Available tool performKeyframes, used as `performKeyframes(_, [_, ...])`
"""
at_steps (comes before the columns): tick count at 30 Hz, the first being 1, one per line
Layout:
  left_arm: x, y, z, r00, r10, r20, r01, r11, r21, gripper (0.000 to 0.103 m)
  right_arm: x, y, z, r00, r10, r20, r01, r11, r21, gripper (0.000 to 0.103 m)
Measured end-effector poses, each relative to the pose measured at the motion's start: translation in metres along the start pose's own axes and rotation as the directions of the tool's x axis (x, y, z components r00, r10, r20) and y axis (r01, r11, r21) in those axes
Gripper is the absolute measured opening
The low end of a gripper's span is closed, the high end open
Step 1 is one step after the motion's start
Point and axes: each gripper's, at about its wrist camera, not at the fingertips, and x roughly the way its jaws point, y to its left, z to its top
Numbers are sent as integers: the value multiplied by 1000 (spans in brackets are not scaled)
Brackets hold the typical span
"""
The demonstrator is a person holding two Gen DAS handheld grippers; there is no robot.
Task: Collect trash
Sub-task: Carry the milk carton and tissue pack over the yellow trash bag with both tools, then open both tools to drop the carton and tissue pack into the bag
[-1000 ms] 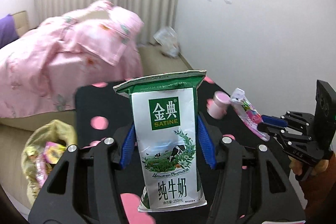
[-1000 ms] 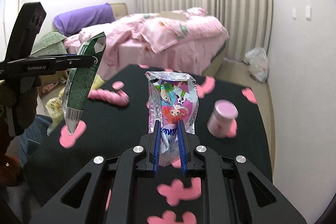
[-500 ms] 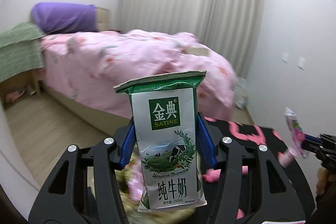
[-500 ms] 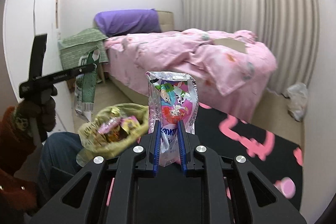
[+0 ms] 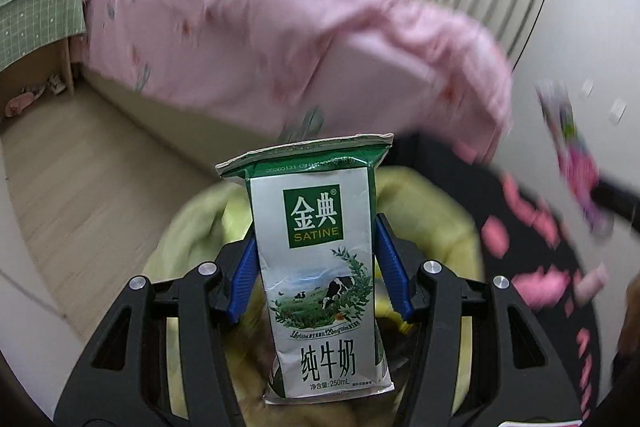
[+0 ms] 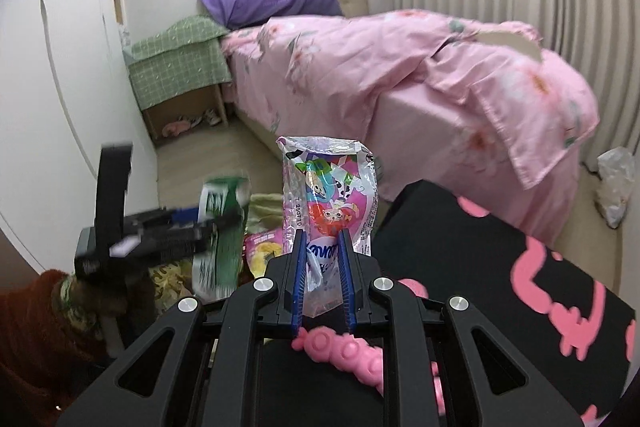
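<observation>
- In my left wrist view, the left gripper (image 5: 316,263) clamps a green and white milk carton (image 5: 320,263) between its blue pads (image 5: 244,275); the carton stands upright and the pads press on both of its sides.
- Directly behind and under the carton I see the yellow-green trash bag (image 5: 436,219), its mouth open. What lies inside it is too blurred for me in this view.
- The right wrist view shows the inside better: a pink and yellow snack packet (image 6: 262,251) lies in the bag (image 6: 264,205), and the carton (image 6: 220,235) hangs over the left part of it, held by the left gripper (image 6: 216,223) seen from the side.
- The right gripper (image 6: 322,267) has its jaws very narrow, closed on a clear plastic wrapper (image 6: 328,199) with cartoon prints, which stands up between the pads.
- In the left view the same wrapper (image 5: 572,155) appears only as a blurred streak at the far right, so I cannot read the grip from there.
- Only the right view shows the person's hand (image 6: 76,291) in a dark red sleeve (image 6: 28,331) on the left gripper's handle.
- Both views show the pink quilt (image 6: 420,67) on the bed and the black mat (image 6: 480,267) with pink shapes; a pink bumpy toy (image 6: 344,347) lies on the mat, just under the right gripper.
</observation>
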Motion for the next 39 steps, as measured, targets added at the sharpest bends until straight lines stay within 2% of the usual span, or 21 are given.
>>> performKeyframes(4, [2,12,-9,998,-23,-54,22,999,-25,51,42,7,0,996,47,-78,-49,999,-22,17])
performKeyframes(8, [-1,23,-17,992,-54,-114,47,997,-64,50,79,16,-8,982,105,-159,-109,994,-17,16])
performKeyframes(14, [-7,26,-21,991,-56,-123,47,997,-68,50,108,21,-15,966,136,-219,-137,991,11,17])
performKeyframes(17, [-7,27,-20,990,-52,-129,44,997,-61,50,115,26,-20,957,138,-254,-142,990,0,17])
performKeyframes(20, [-8,27,-18,989,-49,-136,42,998,-54,50,120,30,-28,955,104,-277,-117,993,-29,17])
performKeyframes(24, [-9,28,-16,987,-57,-149,50,997,-51,50,123,28,-34,958,60,-280,-74,997,-39,17])
performKeyframes(30, [-21,30,-10,987,-98,-129,92,995,-49,51,115,28,-36,966,62,-252,-68,998,-17,18])
performKeyframes(31, [-23,30,-8,987,-102,-122,97,994,-47,53,113,28,-36,967,56,-247,-62,998,-16,19])
performKeyframes(33, [-32,30,-4,989,-110,-104,106,993,-43,61,108,29,-35,972,43,-232,-48,999,-16,33])
performKeyframes(34, [-37,30,-2,989,-110,-96,107,993,-42,63,104,29,-35,974,36,-223,-41,999,-17,36])
performKeyframes(39, [-63,21,5,997,-61,-57,60,998,-22,67,63,32,-36,990,27,-137,-25,1000,15,39])
